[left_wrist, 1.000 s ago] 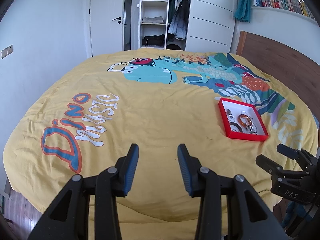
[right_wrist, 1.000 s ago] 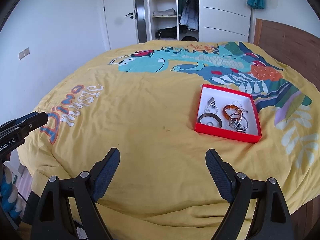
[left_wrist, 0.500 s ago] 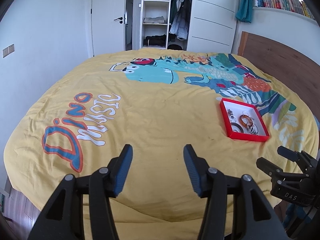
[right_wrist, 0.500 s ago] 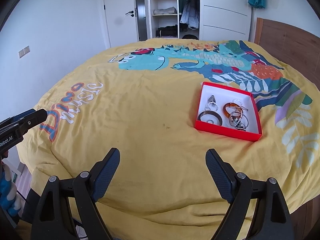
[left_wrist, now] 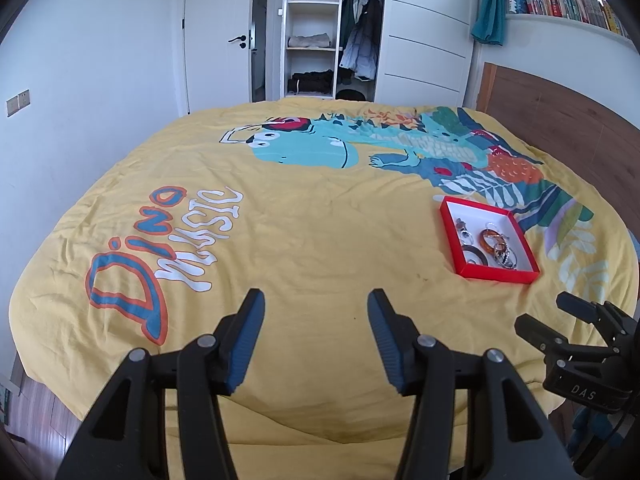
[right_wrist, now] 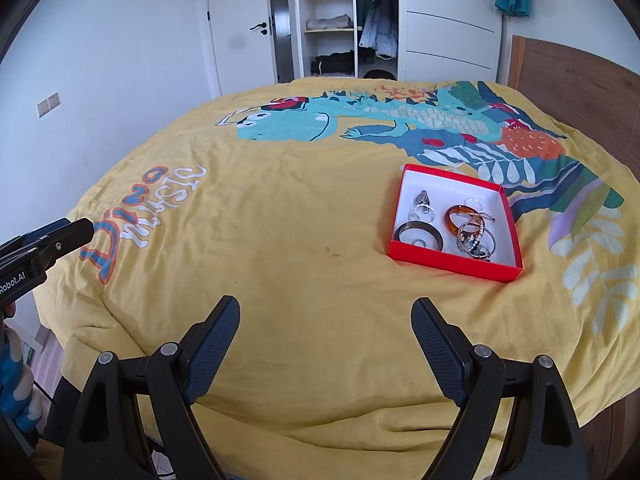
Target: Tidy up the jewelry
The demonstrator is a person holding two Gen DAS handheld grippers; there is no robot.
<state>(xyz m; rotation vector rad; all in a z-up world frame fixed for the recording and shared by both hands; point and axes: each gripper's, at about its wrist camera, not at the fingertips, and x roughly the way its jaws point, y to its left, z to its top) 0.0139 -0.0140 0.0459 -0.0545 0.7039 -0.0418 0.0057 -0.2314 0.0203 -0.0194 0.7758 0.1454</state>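
both the left gripper (left_wrist: 316, 300) and right gripper (right_wrist: 326, 308) hover released and empty above the bed (right_wrist: 280, 240), fingers (right_wrist: 218, 338) spread, the red jewelry tray (right_wrist: 452, 262) at two o'clock.

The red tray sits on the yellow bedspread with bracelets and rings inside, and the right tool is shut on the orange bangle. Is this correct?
One detail is wrong: the right tool is open and holds nothing. The right wrist view shows the orange bangle lying inside the red tray on the yellow bedspread, with the other bracelets and rings.
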